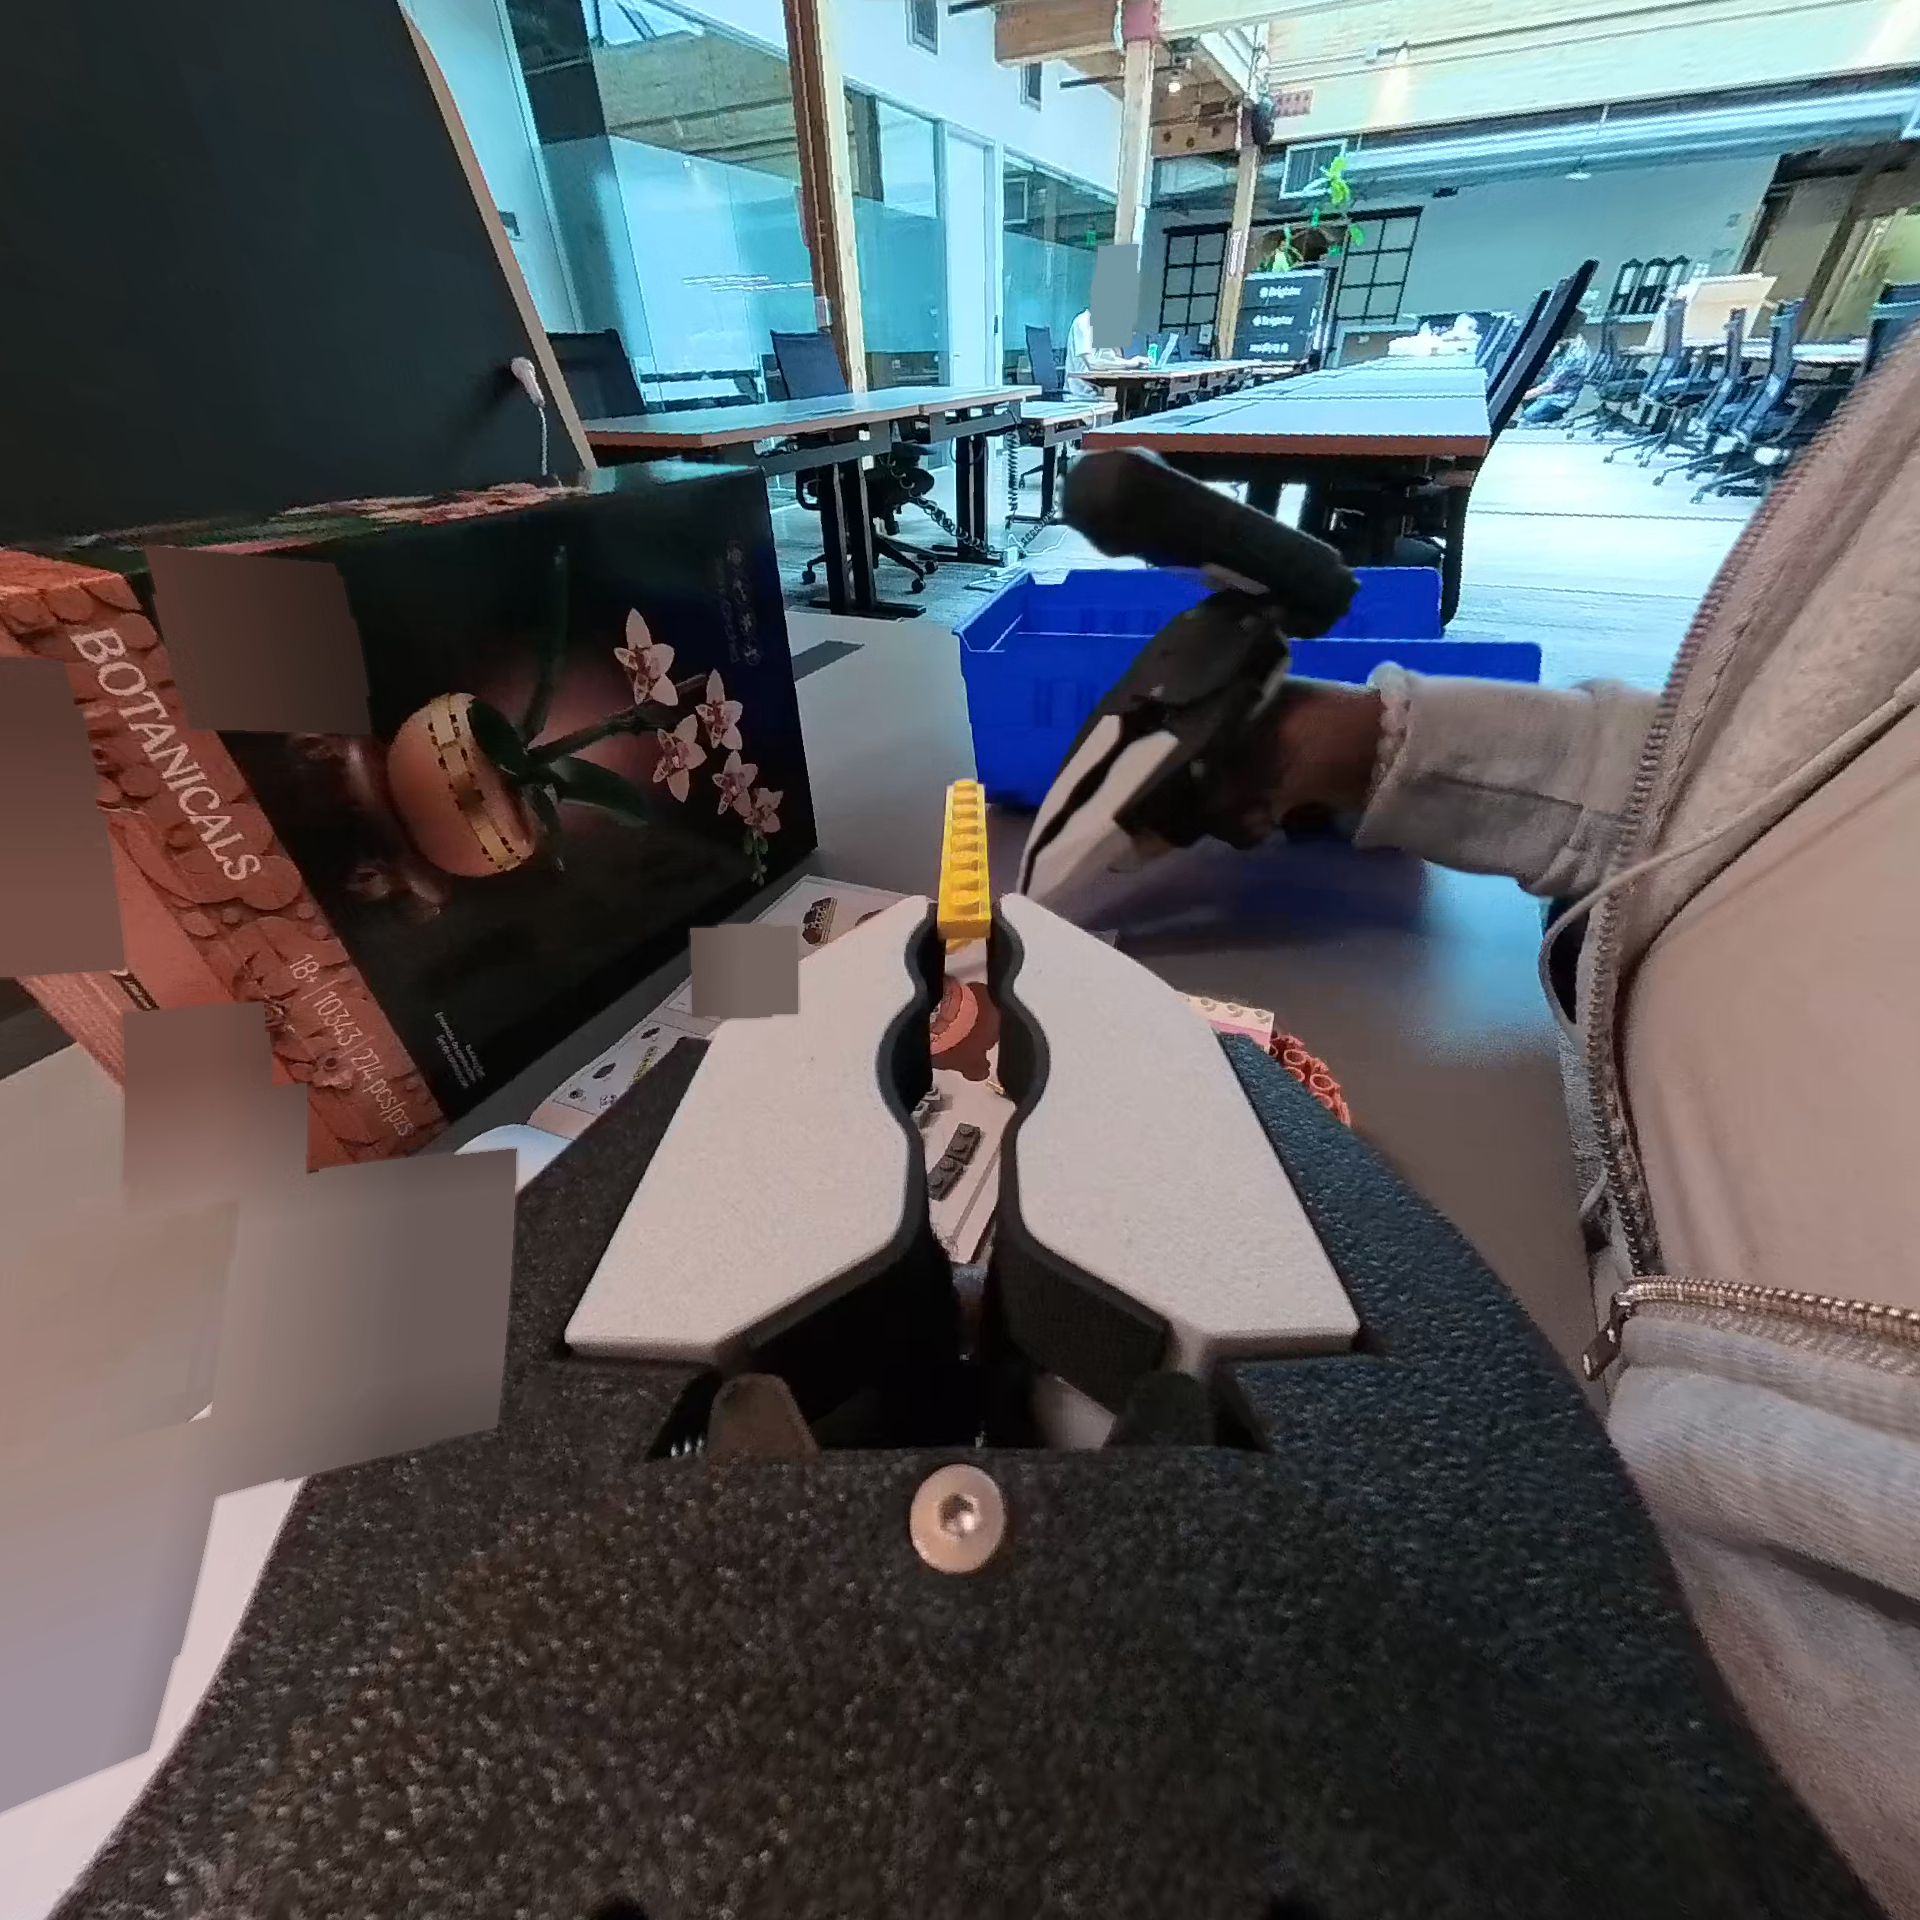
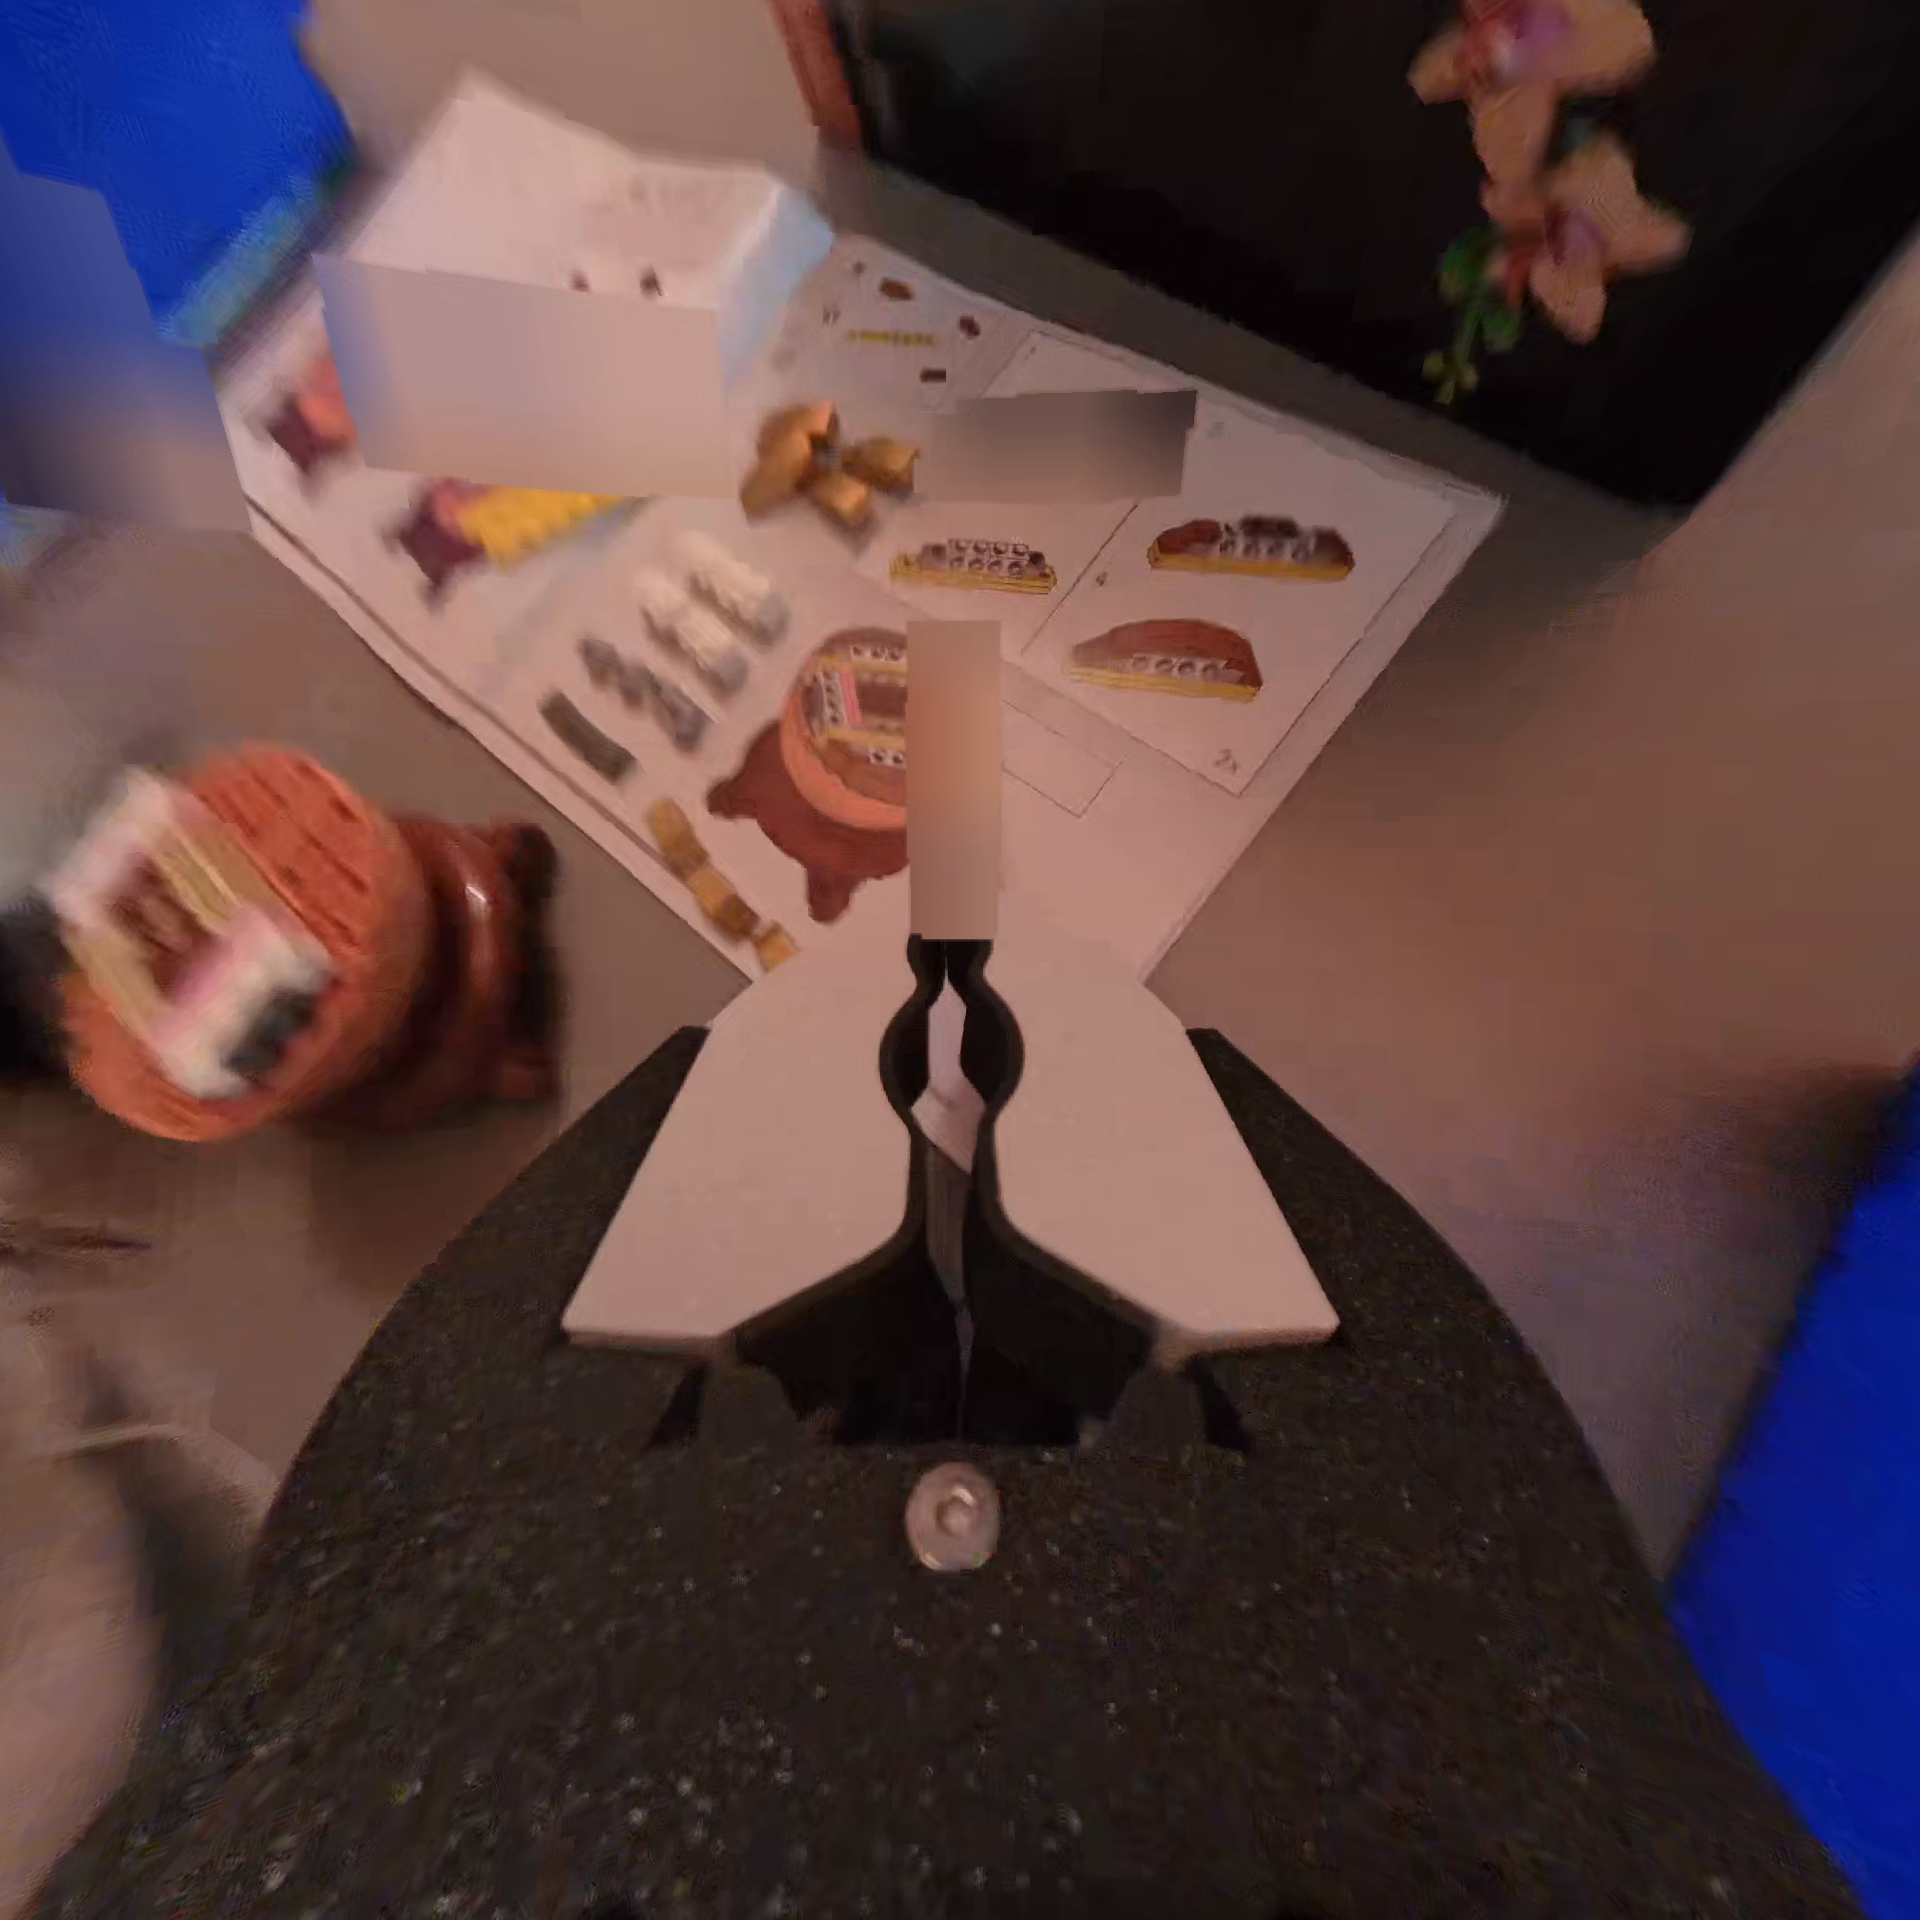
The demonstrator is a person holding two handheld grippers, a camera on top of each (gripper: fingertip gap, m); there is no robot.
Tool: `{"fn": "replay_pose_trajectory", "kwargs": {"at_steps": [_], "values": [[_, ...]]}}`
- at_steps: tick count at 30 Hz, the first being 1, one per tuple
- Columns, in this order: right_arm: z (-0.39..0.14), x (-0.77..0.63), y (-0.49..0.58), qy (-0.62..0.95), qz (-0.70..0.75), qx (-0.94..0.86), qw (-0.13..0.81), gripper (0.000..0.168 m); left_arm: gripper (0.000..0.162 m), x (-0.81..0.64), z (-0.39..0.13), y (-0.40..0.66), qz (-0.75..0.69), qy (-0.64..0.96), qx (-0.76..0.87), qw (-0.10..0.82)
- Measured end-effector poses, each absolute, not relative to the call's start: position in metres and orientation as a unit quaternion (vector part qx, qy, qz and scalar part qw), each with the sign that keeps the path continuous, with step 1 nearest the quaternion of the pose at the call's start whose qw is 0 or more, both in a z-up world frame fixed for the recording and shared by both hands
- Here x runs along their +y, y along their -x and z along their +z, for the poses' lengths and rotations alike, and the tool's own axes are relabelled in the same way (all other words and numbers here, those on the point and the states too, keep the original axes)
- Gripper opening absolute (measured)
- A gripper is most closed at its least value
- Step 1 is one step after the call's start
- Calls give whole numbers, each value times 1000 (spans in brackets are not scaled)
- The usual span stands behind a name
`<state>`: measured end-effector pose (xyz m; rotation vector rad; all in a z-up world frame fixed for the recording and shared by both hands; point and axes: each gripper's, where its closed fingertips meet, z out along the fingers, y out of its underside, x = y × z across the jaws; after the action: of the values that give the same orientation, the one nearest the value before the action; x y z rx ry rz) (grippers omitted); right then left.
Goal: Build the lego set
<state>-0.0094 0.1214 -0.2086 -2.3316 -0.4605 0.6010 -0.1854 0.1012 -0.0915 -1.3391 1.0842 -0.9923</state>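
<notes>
Fingertips of the left gripper [image 1: 966,925] pinched a long yellow brick [image 1: 963,857] at frame centre, while the right gripper [image 2: 953,961] was pressed together, empty, over the instruction sheet [image 2: 1091,748].

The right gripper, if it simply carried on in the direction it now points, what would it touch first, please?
Most likely the open instruction booklet lying on the table, directly beyond the right gripper, whose fingers look closed and empty. The loose bricks and the orange pot model sit off to its left. Motion blur makes depth uncertain.
</notes>
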Motion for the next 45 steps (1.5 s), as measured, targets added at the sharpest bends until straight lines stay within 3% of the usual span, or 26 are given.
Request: {"fn": "replay_pose_trajectory", "kwargs": {"at_steps": [5, 8, 10, 15, 20, 25, 31, 39, 43, 45], "values": [[-222, 132, -9, 922, 240, -81, 292, 2, 7, 102, -91, 188, -422, 564, 452, 547], [-206, 147, -12, 902, 216, -80, 364, 3, 7, 104, -91, 189, -423, 564, 450, 548], [-199, 143, -3, 884, 199, -166, 388, 4, 7, 104, -92, 189, -423, 564, 452, 547], [-220, 125, -7, 854, 18, -403, 329, 7, 7, 105, -95, 187, -421, 561, 460, 544], [-225, 127, -2, 825, -17, -460, 327, 3, 7, 106, -95, 190, -412, 562, 460, 551], [-234, 135, -7, 823, -48, -465, 323, 11, 7, 106, -96, 194, -408, 566, 457, 552], [-232, 133, 0, 867, 40, -386, 313, 0, 7, 106, -96, 196, -410, 564, 456, 553], [-168, 137, 34, 858, 212, -283, 373, 0, 7, 109, -105, 202, -400, 572, 458, 550], [-181, 143, 16, 853, 80, -371, 359, 0, 7, 109, -115, 205, -403, 576, 456, 546], [-202, 142, 7, 845, 18, -413, 339, 12, 7, 107, -115, 208, -402, 576, 452, 549]]}}
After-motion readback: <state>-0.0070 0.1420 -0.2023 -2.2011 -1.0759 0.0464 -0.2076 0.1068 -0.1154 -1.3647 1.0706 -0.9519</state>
